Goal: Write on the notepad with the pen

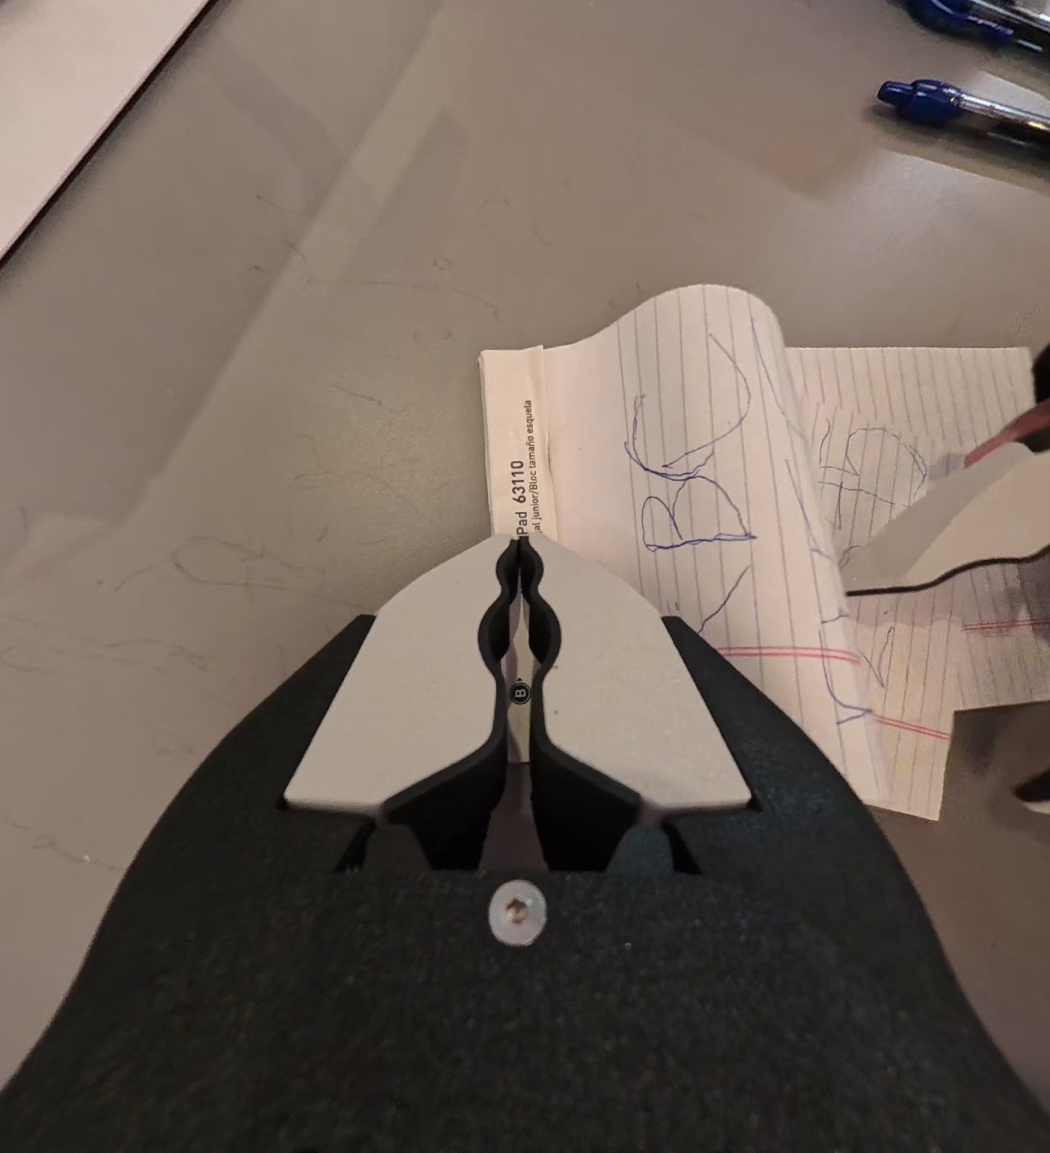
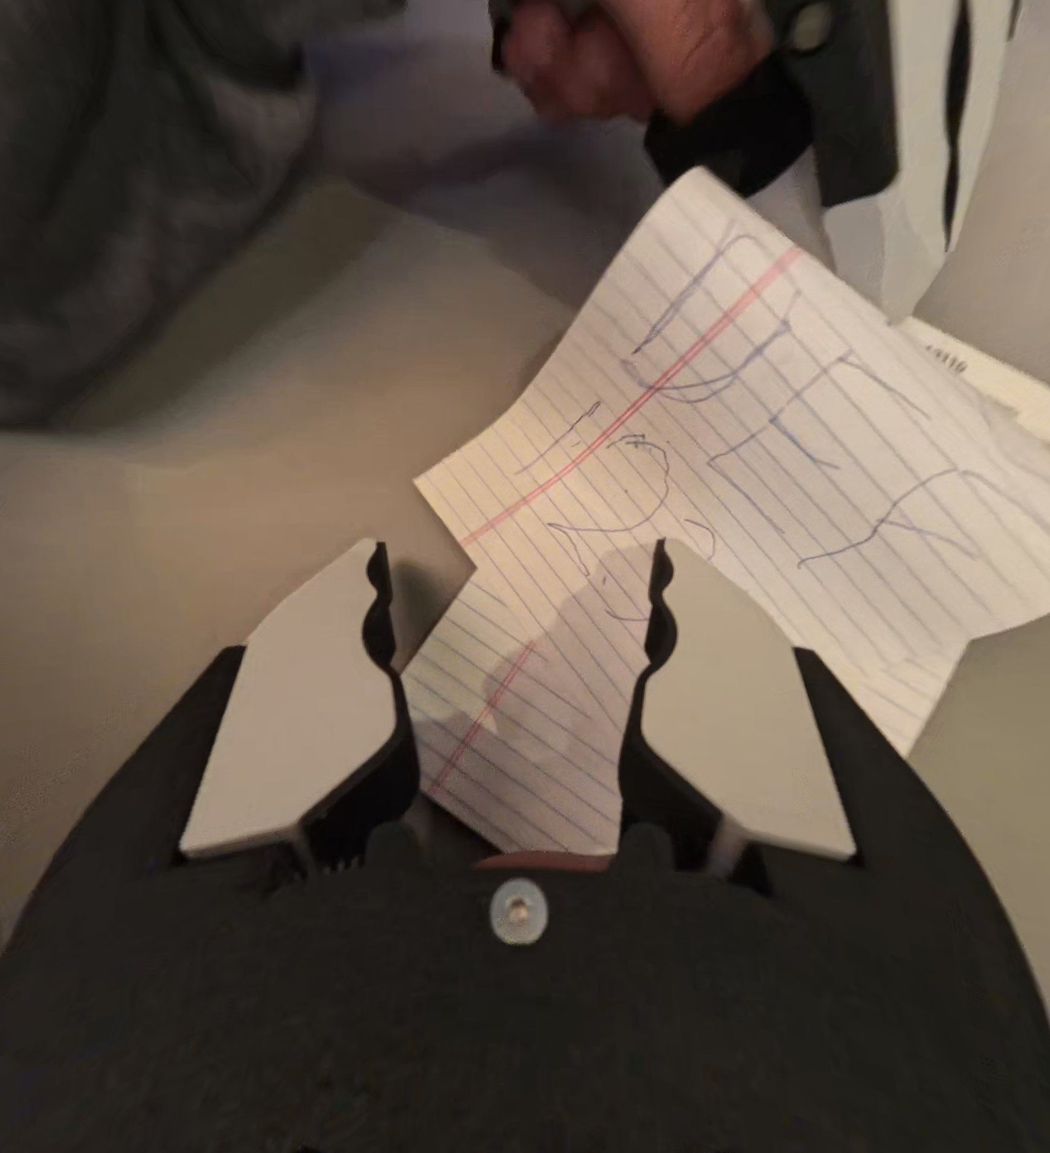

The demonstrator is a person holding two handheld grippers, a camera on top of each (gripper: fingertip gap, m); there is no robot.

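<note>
Notepad (image 1: 666,474) already scribbled, top sheet curled | left gripper (image 1: 520,544) clamped on its binding | right gripper (image 2: 519,549) gapes empty | fetch pen (image 1: 990,118) at 1 o'clock.

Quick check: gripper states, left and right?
Left gripper: closed, over the notepad edge; grip cannot be told.
Right gripper: open, empty.

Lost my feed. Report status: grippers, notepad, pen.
Left gripper shut, tips at the notepad bound edge. Right gripper open over the scribbled page, nothing between its tips. Two blue pens lie off the pad.
</note>
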